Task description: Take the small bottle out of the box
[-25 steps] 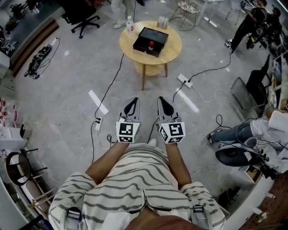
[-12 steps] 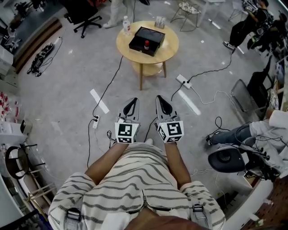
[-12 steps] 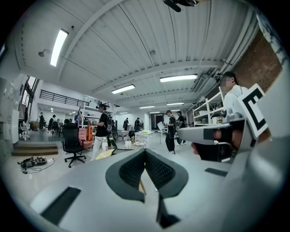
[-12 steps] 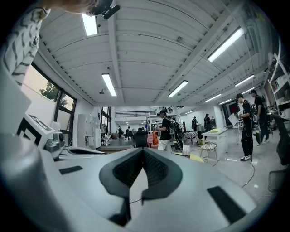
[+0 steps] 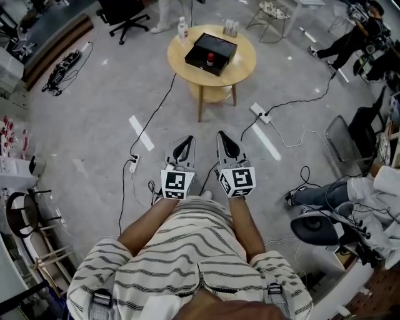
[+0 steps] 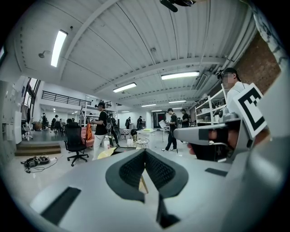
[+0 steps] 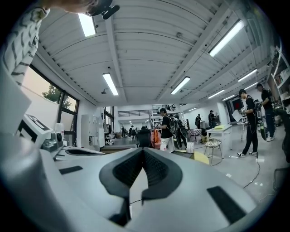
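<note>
A black box lies open on a round wooden table far ahead in the head view. A small red-capped bottle stands inside the box. My left gripper and right gripper are held side by side in front of my body, well short of the table. Both point forward over the floor with nothing in them. In the left gripper view the left gripper has its pads meeting at the tip, and the table shows just beyond. The right gripper is shut the same way.
A clear water bottle and small cups also stand on the table. Cables and power strips cross the floor between me and the table. An office chair stands back left; people are at the right.
Both grippers stay shut and side by side. The floor and table shift slightly in the head view as the person moves.
</note>
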`<action>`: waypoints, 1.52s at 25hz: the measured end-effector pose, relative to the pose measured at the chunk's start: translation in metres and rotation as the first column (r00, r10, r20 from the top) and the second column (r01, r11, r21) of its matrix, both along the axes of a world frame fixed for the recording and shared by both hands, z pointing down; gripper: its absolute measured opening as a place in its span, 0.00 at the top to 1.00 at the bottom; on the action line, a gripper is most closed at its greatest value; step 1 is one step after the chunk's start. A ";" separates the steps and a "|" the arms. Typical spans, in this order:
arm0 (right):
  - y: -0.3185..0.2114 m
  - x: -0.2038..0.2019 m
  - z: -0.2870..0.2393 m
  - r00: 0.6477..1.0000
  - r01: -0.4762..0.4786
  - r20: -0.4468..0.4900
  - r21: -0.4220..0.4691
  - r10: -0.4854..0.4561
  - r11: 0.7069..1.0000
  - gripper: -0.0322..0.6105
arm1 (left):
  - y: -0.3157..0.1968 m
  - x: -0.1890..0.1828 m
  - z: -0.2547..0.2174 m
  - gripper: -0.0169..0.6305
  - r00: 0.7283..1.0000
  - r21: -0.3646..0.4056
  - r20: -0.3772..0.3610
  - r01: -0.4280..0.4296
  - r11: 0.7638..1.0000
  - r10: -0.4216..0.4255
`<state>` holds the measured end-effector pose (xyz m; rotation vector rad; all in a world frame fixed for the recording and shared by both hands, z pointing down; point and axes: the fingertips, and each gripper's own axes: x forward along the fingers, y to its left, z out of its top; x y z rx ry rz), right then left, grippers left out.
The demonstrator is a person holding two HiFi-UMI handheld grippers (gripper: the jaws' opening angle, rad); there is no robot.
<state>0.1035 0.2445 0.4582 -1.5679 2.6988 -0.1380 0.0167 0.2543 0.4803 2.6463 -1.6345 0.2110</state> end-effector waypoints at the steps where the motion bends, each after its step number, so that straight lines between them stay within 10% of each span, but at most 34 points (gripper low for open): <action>1: -0.005 -0.002 0.001 1.000 0.002 -0.003 -0.001 -0.002 1.000 0.93 | -0.005 -0.002 0.001 0.94 1.000 -0.002 -0.002 0.003 1.000 -0.003; 38: -0.324 -0.095 -0.014 0.966 -0.251 -0.071 -0.055 0.247 0.966 0.93 | -0.345 -0.093 -0.028 0.94 0.966 -0.017 -0.084 -0.246 0.969 0.244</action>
